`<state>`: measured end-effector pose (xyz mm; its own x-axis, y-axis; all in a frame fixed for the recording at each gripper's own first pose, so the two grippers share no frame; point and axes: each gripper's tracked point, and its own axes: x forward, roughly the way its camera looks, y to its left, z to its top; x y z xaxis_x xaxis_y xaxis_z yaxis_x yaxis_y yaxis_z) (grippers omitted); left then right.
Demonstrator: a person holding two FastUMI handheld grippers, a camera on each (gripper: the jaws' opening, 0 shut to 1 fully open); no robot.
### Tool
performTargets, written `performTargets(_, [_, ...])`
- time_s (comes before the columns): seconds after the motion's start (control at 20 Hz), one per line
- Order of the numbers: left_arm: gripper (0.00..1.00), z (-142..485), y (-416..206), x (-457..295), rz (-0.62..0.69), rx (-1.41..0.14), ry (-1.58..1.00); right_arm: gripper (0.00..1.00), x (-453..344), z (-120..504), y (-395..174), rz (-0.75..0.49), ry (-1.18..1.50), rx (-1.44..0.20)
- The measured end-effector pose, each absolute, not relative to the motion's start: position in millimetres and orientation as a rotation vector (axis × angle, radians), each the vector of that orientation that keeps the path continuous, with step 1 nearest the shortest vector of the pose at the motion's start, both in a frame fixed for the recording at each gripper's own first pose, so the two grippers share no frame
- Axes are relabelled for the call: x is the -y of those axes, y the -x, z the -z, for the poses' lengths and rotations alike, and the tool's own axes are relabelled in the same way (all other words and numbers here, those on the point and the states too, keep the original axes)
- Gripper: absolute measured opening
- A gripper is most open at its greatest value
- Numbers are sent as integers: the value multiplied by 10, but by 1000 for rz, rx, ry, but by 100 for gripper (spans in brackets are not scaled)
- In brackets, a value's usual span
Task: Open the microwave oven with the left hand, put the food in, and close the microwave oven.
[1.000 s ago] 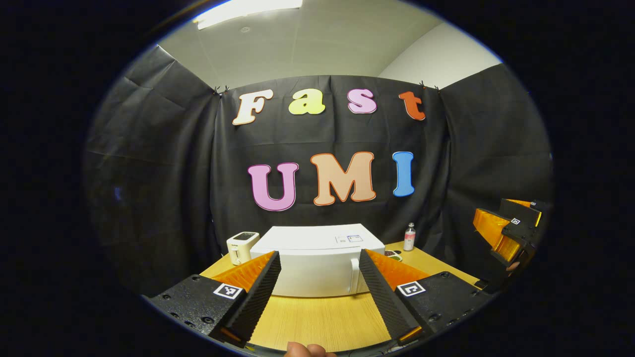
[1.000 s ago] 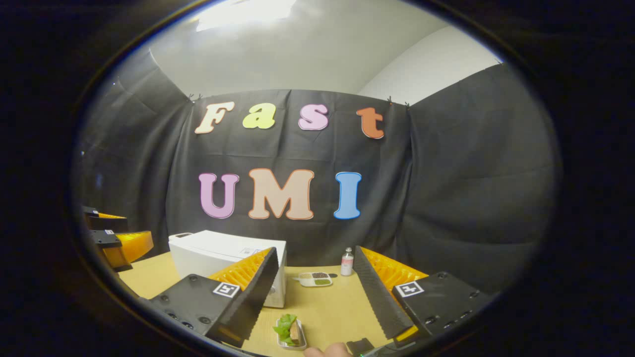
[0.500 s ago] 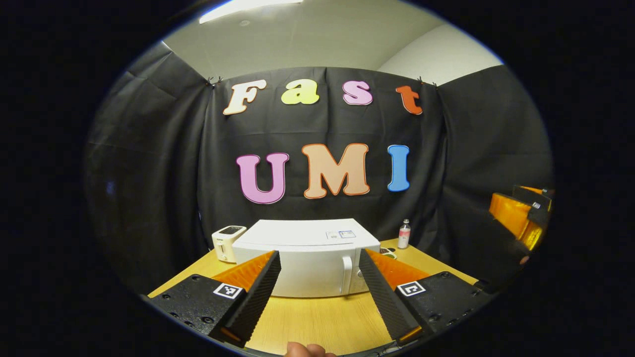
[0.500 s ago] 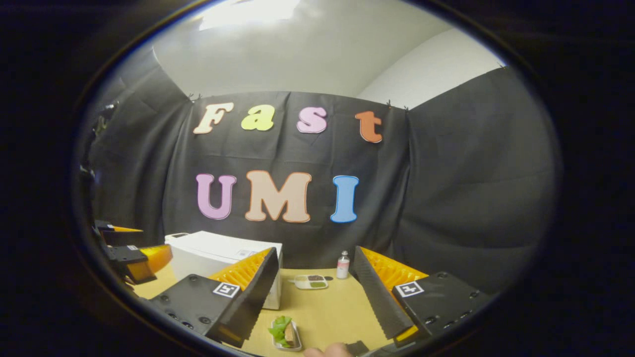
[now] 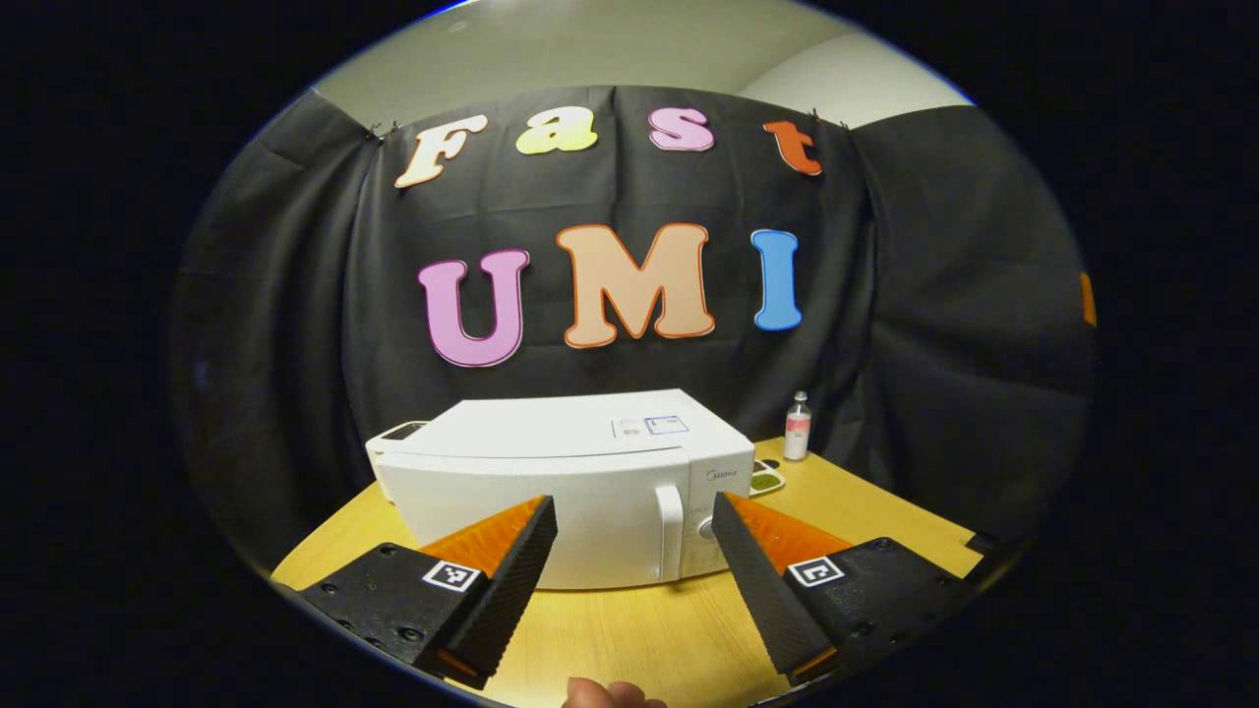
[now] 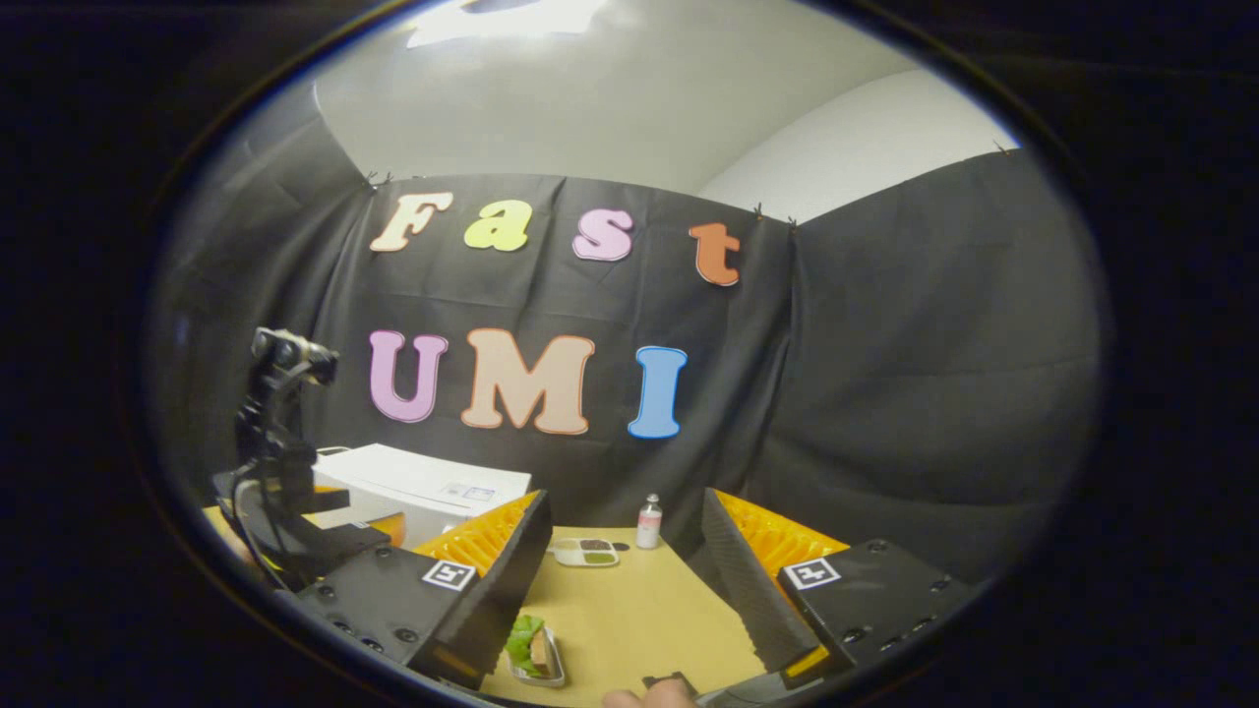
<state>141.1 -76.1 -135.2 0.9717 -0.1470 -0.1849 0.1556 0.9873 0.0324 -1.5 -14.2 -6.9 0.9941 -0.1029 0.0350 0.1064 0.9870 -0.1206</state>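
microwave oven [image 5: 566, 487] sits on the wooden table [image 5: 639, 639] with its door closed, white handle [image 5: 670, 531] upright near the door's right edge. left gripper [image 5: 634, 580] hovers in front of it, jaws spread wide with nothing between them, the handle showing in the gap. in the right gripper view the right gripper [image 6: 625, 580] is also wide open and empty, held above the table. food, a sandwich with lettuce on a small tray [image 6: 534, 654], lies on the table just beside its left finger, apart from the microwave oven. small bottle [image 6: 648, 521] and a divided dish [image 6: 584, 552] stand farther back near the cloth wall. left gripper shows at the left of that view, in front of the oven.
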Motion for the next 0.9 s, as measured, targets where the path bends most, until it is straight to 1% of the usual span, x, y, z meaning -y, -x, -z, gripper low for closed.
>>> performTargets(0.05, [98,1475,-1481,805,156,-201,-49,96,155,73,15,112,126,29])
performTargets(0.25, [98,1883,-1770,978,195,-230,-99,96,200,82,19,149,133,24])
performTargets(0.4, [98,2251,-1925,1062,215,-310,-101,96,227,89,-1,184,129,23])
performTargets(0.5, [98,2438,-2001,1073,204,-359,-83,96,256,94,-4,209,136,18])
performTargets(0.6, [99,2528,-2098,1076,195,-383,-82,96,270,90,-1,233,145,12])
performTargets(0.65, [96,2548,-2147,1087,195,-385,-88,96,280,87,-1,242,147,9])
performTargets(0.7, [99,2561,-2199,1105,194,-384,-94,96,290,82,-5,251,150,8])
performTargets(0.9, [97,2668,-2274,1157,205,-404,-81,96,305,69,10,278,173,14])
